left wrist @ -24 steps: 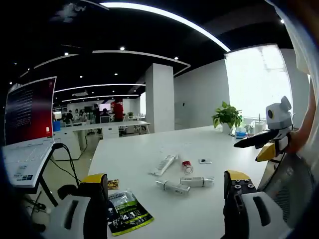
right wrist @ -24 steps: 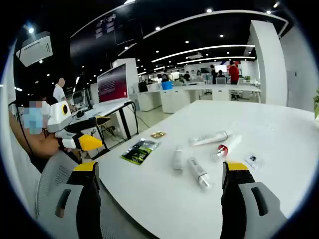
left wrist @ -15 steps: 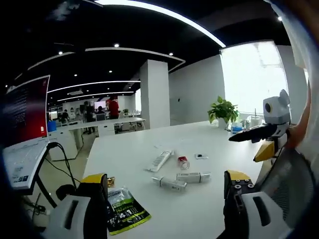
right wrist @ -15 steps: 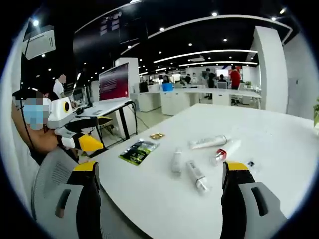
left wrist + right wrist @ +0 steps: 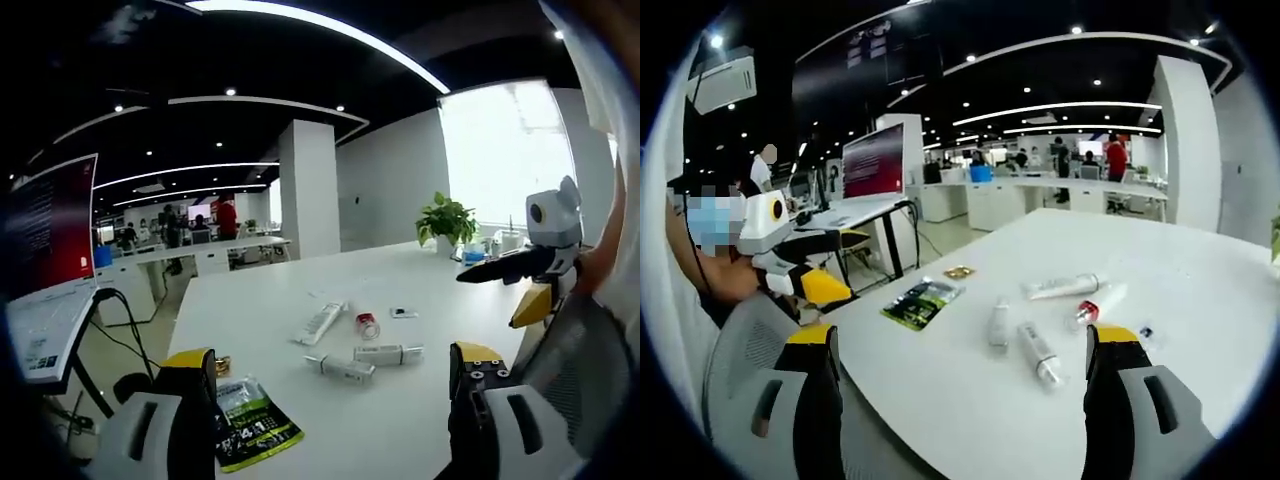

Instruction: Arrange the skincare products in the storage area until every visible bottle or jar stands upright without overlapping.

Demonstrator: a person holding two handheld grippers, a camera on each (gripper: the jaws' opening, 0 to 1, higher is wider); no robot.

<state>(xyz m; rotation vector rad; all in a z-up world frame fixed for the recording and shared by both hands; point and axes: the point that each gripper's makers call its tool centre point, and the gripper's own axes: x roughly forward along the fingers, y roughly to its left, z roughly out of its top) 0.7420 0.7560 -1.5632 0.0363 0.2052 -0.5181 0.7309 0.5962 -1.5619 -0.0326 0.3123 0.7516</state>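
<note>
Meanwhile, 4 tubes lie flat near the middle of a white table, none yet upright, with a green packet closer to the edge. Both the left gripper and the right gripper hang back off the table, jaws spread wide and empty, apparently poised before a first pick.

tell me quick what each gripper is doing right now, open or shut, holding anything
Left gripper: open, holding nothing, above the near edge of the white table.
Right gripper: open, holding nothing, short of the tubes lying flat.
</note>
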